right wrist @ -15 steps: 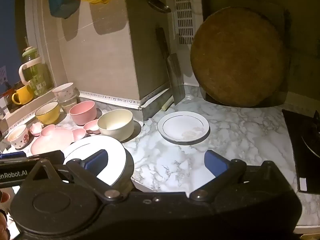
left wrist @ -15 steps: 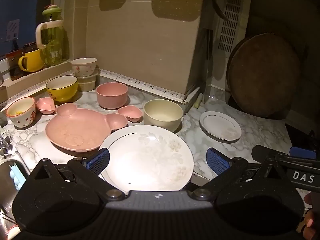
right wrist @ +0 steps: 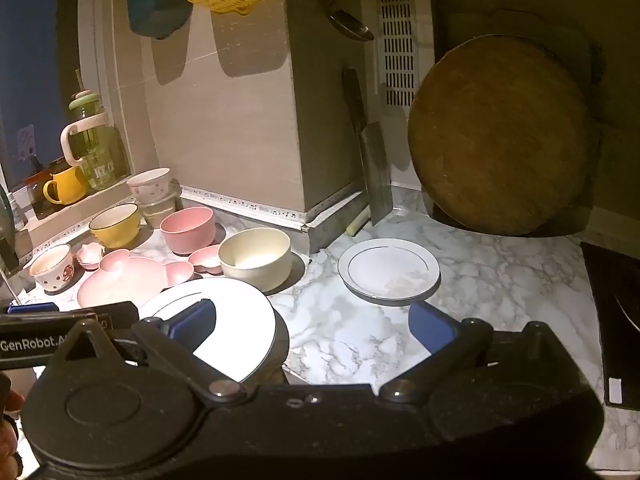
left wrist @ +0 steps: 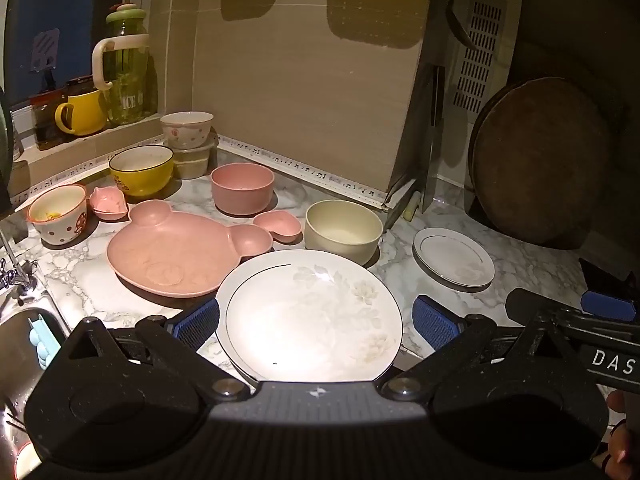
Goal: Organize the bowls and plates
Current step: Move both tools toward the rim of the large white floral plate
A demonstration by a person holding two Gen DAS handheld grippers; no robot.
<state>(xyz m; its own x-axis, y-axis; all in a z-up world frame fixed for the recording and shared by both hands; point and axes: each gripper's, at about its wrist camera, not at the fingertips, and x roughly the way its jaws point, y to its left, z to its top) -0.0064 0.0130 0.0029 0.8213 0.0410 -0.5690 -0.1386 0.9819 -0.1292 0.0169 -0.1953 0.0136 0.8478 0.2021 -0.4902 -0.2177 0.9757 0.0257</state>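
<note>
A large white floral plate [left wrist: 312,316] lies at the counter's front edge. My left gripper [left wrist: 316,320] is open above it, blue pads on either side, empty. Behind it sit a pink bear-shaped plate [left wrist: 176,252], a cream bowl [left wrist: 344,230], a pink bowl [left wrist: 242,188], a yellow bowl [left wrist: 140,170] and a small white plate [left wrist: 454,258]. My right gripper [right wrist: 312,322] is open and empty over the marble, in front of the small white plate [right wrist: 388,272] and right of the large plate [right wrist: 224,328]. The cream bowl [right wrist: 256,258] stands to the left.
A round wooden board [right wrist: 496,136] and a cleaver [right wrist: 372,172] lean on the back wall. A sink [left wrist: 24,344] is at the left, a dark stove [right wrist: 616,320] at the right. A spotted bowl [left wrist: 58,214], small pink dishes, stacked bowls, a yellow mug and a green jar stand at back left.
Both grippers have shifted only slightly; the plates and bowls have not moved.
</note>
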